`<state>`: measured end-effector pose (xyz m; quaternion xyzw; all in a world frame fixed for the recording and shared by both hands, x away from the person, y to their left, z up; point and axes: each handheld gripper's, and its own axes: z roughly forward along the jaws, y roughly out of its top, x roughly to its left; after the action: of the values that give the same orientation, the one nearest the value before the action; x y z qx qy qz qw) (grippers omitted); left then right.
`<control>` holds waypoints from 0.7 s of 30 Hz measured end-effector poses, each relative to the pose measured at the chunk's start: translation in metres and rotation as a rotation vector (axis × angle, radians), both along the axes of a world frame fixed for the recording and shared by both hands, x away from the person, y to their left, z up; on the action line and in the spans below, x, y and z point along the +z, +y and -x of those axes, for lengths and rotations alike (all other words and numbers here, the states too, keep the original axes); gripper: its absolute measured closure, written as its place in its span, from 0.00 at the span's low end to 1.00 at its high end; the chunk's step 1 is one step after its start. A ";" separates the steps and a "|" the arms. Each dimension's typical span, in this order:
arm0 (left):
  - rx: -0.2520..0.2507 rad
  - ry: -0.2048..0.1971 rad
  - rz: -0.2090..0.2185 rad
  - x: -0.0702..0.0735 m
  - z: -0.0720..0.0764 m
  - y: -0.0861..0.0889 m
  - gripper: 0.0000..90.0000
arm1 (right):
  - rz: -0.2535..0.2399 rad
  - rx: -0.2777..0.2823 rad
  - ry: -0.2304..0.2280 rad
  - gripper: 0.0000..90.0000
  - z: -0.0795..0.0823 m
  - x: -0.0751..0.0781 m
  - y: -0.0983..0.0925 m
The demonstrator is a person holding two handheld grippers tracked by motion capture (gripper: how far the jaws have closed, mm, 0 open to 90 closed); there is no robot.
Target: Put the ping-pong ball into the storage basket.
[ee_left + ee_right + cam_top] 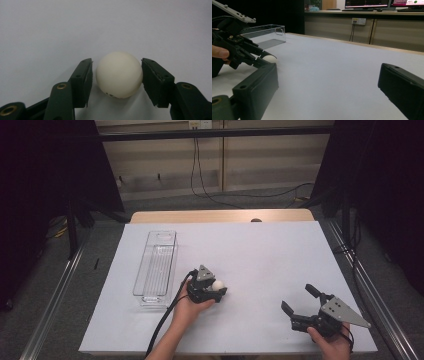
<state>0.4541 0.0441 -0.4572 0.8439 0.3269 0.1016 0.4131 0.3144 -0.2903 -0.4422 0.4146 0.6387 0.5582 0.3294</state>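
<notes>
Ball point(119, 74), white and round, sits on the white table cover point(260, 250) between the jaws of the left gripper point(216, 289), which frame it closely with a thin gap on one side, not clamped. It lies just right of the clear plastic bin point(156, 265). Right gripper point(299, 301), farther right of the bin, is spread wide and holds nothing.

Your left gripper point(218, 290) covers most of the small white ball point(218, 285) from above. In its own view, dark print on the ball's underside point(112, 95) is too small to read. Your right hand point(332, 343) is cut off by the bottom edge.
</notes>
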 end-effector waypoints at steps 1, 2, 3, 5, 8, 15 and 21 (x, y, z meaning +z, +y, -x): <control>0.000 0.000 0.000 0.000 0.000 0.000 0.49 | 0.000 0.000 0.000 0.03 0.000 0.000 0.000; 0.009 0.002 0.002 0.000 0.000 -0.001 0.50 | 0.002 0.003 0.000 0.03 0.000 0.000 0.000; 0.005 -0.007 -0.013 0.000 0.000 -0.001 0.50 | 0.002 0.003 0.000 0.03 0.000 0.000 0.000; 0.000 0.004 -0.020 -0.001 0.000 -0.002 0.51 | -0.002 -0.004 -0.002 0.03 0.000 0.000 0.000; 0.002 0.005 -0.021 -0.001 0.000 -0.002 0.52 | 0.000 -0.003 -0.004 0.03 0.000 0.000 0.000; 0.002 0.010 -0.019 0.000 -0.002 0.000 0.56 | -0.001 -0.001 0.001 0.03 0.000 0.000 0.000; 0.004 0.023 -0.009 0.000 -0.002 0.001 0.57 | -0.002 -0.005 -0.002 0.03 0.000 0.000 -0.001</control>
<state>0.4563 0.0450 -0.4569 0.8461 0.3328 0.0940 0.4055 0.3146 -0.2909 -0.4426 0.4161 0.6368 0.5583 0.3312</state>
